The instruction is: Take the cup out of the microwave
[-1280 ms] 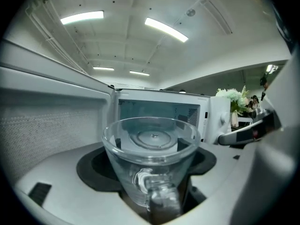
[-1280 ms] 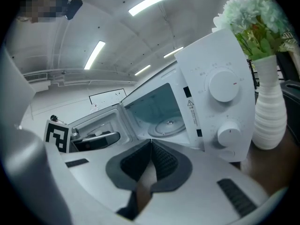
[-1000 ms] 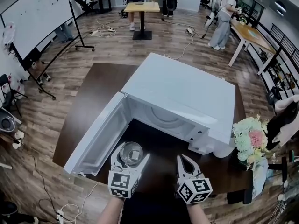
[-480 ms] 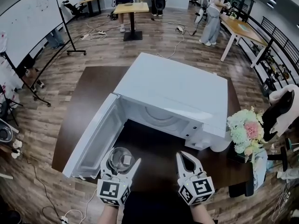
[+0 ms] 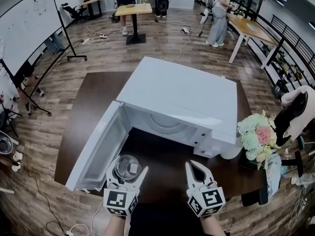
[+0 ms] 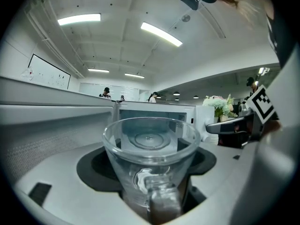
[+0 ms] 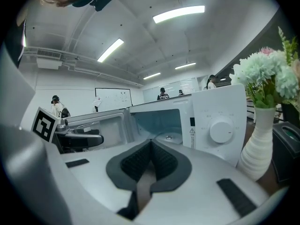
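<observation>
Now out of the microwave (image 5: pixel 182 97): cup (image 5: pixel 128 171) clamped upright in the left claw (image 5: pixel 127 165), bottom left.
Beside it, bottom centre, the right claw (image 5: pixel 194 167) sits pinched together, empty; the open door (image 5: pixel 96 149) lies just left, the microwave beyond on the table (image 5: pixel 93 92). Best keep the cup level and set it gently on bare table, clear of the door.

In your head view, the lower part of the cup (image 5: pixel 127 167) is hidden between the jaws of your left gripper (image 5: pixel 127 172), and the top of the microwave (image 5: pixel 182 100) covers nearly all of its cavity. In your left gripper view, the cup's base is blurred and runs off the bottom edge, so you cannot tell what the pale shape inside is. In your right gripper view, the print beside the dial (image 7: pixel 220 131) is too small to read.
</observation>
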A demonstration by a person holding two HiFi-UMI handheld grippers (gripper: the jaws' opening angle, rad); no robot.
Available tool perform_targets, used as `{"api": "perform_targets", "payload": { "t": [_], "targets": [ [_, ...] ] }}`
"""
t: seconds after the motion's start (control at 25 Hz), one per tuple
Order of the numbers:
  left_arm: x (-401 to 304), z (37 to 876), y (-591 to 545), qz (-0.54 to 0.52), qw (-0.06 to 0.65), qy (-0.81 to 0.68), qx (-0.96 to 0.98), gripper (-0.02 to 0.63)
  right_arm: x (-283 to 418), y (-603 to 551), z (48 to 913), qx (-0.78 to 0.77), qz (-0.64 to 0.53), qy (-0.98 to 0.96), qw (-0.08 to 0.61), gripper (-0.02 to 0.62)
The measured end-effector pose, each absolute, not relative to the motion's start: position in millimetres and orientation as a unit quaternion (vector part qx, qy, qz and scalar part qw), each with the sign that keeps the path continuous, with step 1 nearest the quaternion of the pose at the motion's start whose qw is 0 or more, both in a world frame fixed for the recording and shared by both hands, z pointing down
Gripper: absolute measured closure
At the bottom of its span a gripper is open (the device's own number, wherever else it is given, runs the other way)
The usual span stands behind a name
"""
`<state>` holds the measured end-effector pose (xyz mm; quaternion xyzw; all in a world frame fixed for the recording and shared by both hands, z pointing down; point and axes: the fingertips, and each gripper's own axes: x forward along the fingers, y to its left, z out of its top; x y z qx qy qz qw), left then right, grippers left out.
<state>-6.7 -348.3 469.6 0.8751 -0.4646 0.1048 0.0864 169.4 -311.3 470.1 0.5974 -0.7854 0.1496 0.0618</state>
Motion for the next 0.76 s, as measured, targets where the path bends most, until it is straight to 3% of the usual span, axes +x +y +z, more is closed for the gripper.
{"api": "perform_targets", "payload": {
  "t": [0.76],
  "targets": [
    [0.8, 474.4, -355.7, 0.110, 0.082, -0.467, 0.874, 0.212, 165.0, -314.9, 477.6, 0.588, 0.169, -0.789, 0.058, 0.601]
  ]
}}
